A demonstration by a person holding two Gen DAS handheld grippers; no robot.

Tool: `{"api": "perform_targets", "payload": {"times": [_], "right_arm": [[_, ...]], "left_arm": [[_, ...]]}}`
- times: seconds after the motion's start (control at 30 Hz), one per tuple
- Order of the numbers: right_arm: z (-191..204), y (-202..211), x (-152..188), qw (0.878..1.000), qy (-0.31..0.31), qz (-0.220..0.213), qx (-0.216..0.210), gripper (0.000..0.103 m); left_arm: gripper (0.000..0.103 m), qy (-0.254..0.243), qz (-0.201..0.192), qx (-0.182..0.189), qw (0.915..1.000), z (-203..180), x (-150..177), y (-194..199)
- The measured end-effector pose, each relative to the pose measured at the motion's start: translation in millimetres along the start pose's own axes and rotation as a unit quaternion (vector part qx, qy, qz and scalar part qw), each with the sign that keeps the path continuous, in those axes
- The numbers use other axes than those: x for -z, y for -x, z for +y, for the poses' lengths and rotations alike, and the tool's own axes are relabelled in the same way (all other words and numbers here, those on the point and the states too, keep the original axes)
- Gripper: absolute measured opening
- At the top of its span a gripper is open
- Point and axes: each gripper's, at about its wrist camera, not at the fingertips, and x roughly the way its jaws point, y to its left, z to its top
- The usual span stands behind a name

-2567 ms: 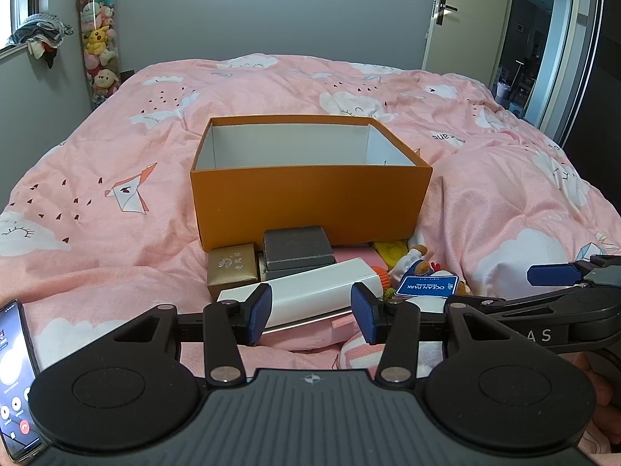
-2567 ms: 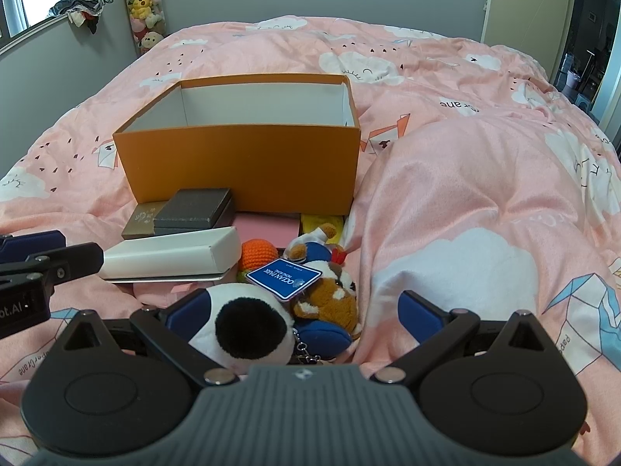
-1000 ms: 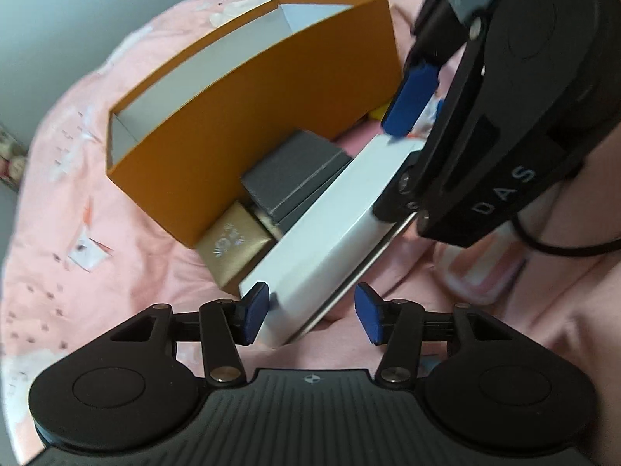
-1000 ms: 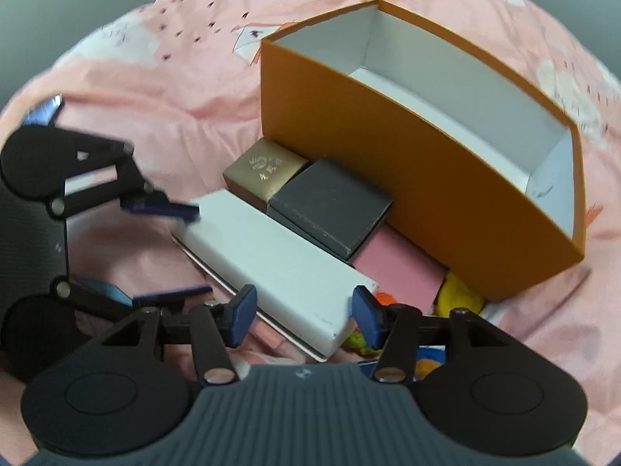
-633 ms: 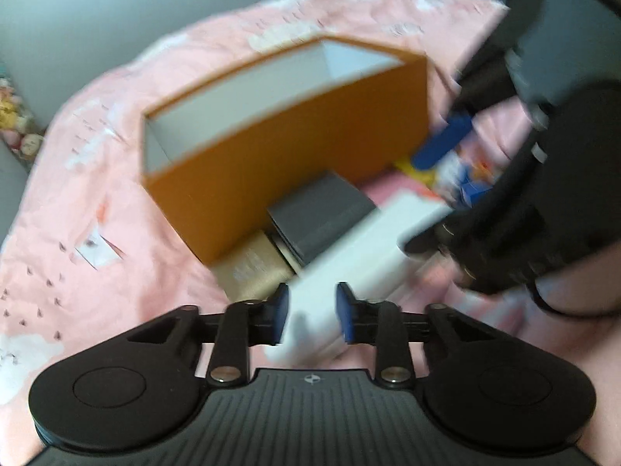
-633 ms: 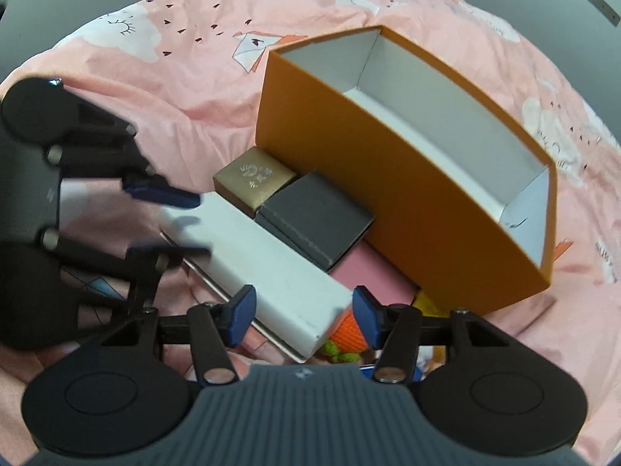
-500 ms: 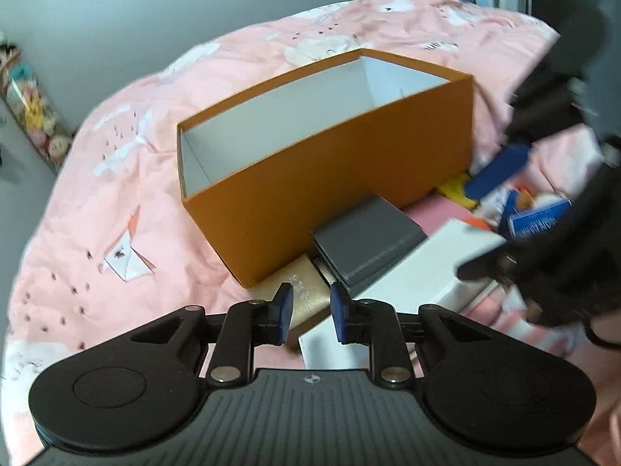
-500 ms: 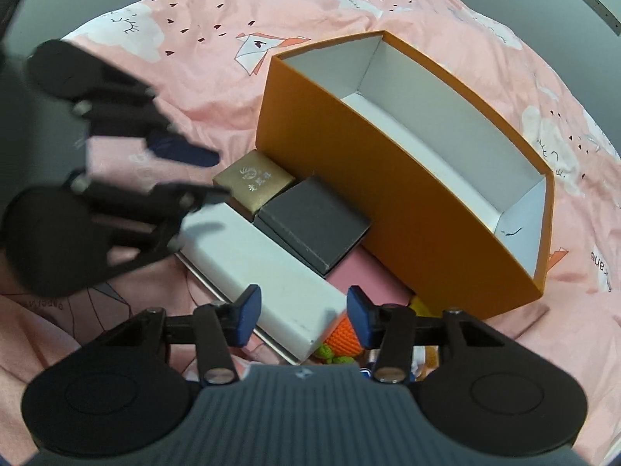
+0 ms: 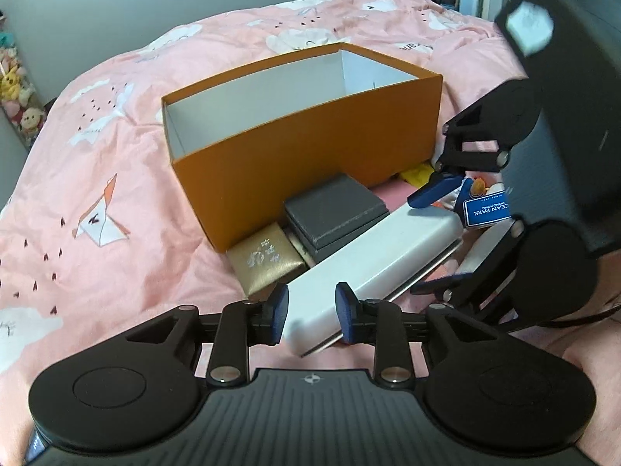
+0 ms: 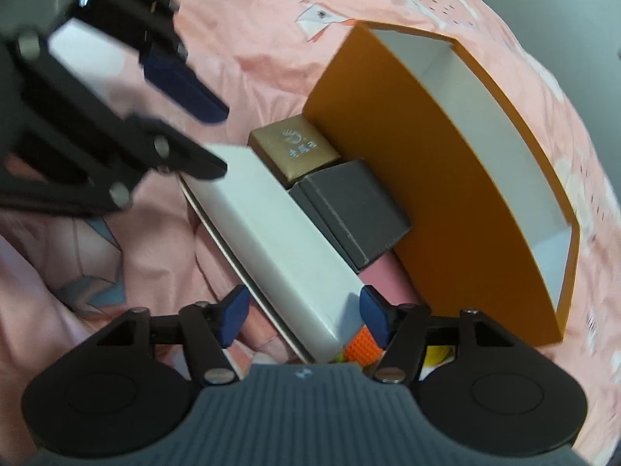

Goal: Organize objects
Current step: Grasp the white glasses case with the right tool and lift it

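Note:
A long white box (image 9: 372,256) lies on the pink bed before an open orange box (image 9: 310,132). My left gripper (image 9: 312,310) is open with its blue pads on either side of the white box's near end. My right gripper (image 10: 304,312) is open around the other end of the white box (image 10: 279,240). A gold box (image 9: 268,260) and a dark grey box (image 9: 333,213) lie between the white box and the orange box (image 10: 446,178). The right gripper also shows in the left wrist view (image 9: 434,240).
A thin flat tray lies under the white box. A pink flat item (image 10: 388,283), an orange knitted toy (image 10: 361,349) and a plush with a blue Ocean Park tag (image 9: 487,211) lie by the orange box's end. Stuffed toys (image 9: 15,93) hang at far left.
Both grippers came down from separate spots to the two ends of the white box. The left jaws narrowed, then widened around its end. The right jaws opened wider around the other end.

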Motion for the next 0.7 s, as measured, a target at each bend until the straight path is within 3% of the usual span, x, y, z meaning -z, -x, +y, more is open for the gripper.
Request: {"api": "perform_targets", "payload": {"times": [0.1,0.2,0.33,0.5,0.7], "right_arm": [[2.4,-4.3,0.1,1.0,0.02,0.001,0.006,0.061],[-6.0,6.4,-4.1,1.0,0.017,0.001,-0.018,0.049],[-28.8,25.2,-11.6,0.998,-0.005,0.0,-0.064,0.04],[-69.0,18.3,-20.6,0.989,-0.066,0.016,-0.128,0.042],[-94.8,5.3,-16.2,0.988,-0.11,0.016,-0.109,0.045]], "left_arm": [[0.035,0.01,-0.003,-0.002,0.9999,1.7,4.8,5.4],[0.035,0.017,-0.01,-0.002,0.9998,3.5,7.8,14.8],[0.035,0.022,-0.023,0.001,0.9995,4.7,5.8,23.9],[0.036,0.042,-0.017,0.012,0.9989,8.6,-0.6,9.6],[0.038,0.081,-0.003,0.004,0.9967,19.9,-6.4,-17.1]]}}
